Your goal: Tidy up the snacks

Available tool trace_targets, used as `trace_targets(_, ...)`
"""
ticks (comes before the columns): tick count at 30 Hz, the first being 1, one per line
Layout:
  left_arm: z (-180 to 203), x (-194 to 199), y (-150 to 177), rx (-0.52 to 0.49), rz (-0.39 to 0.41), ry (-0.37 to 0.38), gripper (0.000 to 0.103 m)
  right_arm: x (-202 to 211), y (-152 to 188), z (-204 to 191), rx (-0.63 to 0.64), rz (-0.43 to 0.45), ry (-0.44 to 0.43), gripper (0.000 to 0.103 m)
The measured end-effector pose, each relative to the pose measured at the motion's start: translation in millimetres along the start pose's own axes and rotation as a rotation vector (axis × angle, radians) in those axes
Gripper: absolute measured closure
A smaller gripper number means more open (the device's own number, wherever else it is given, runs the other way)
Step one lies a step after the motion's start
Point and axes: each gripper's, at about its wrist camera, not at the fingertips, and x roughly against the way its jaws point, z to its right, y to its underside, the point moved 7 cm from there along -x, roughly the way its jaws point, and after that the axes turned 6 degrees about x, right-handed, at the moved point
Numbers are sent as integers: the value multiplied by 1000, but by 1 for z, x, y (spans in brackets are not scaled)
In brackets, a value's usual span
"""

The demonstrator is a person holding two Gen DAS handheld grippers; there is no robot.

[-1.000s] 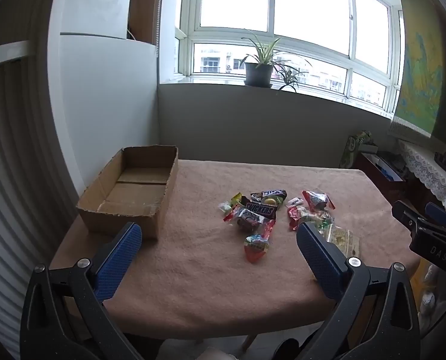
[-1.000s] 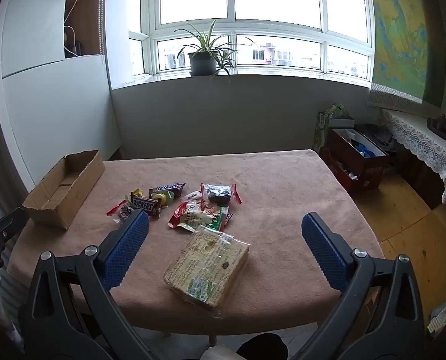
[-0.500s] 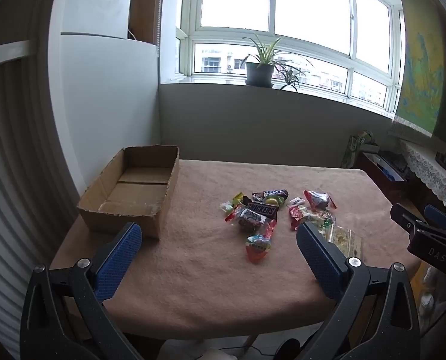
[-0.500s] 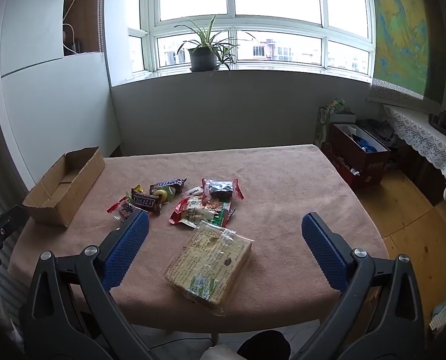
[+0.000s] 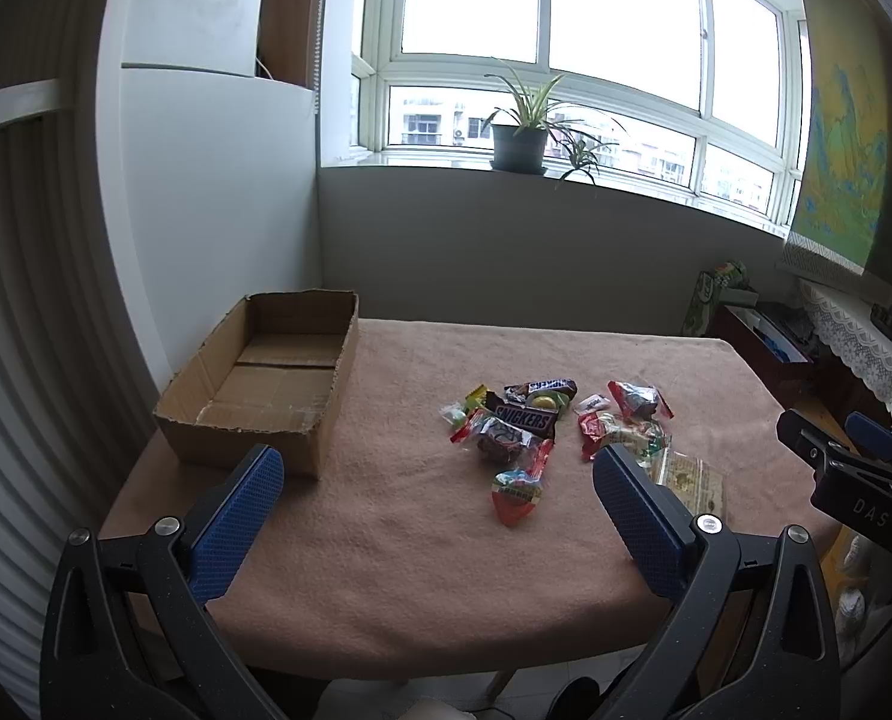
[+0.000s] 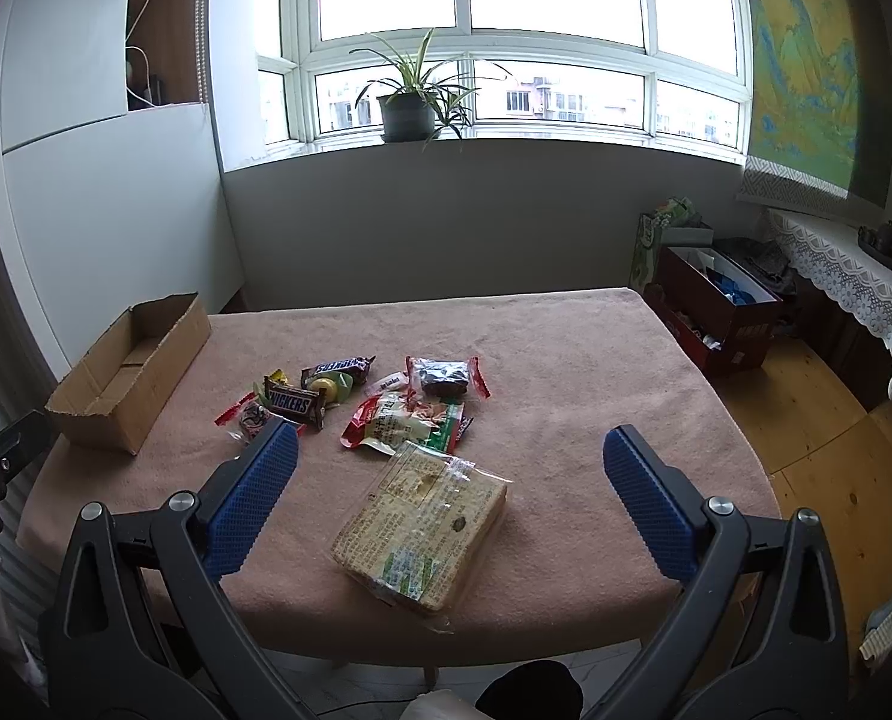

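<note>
Claw [image 5: 437, 474] arms cut off — snacks [image 5: 557, 426] partly overlapped

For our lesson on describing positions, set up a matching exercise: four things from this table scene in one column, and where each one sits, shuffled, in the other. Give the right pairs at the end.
Things
1. cardboard box
2. cracker pack
3. Snickers bar
4. potted plant

Places
A. on the windowsill
B. nearest the table's front edge, between the open right hand-held gripper's fingers in its view
C. in the middle of the snack pile
D. at the table's left edge, nothing inside

Pairs: 1-D, 2-B, 3-C, 4-A
</note>
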Motion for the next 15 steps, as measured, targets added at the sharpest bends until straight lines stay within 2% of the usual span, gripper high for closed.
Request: trace_targets(15, 2, 2, -2, -6, 2, 2, 1, 0, -1, -1, -3, -5, -7, 0)
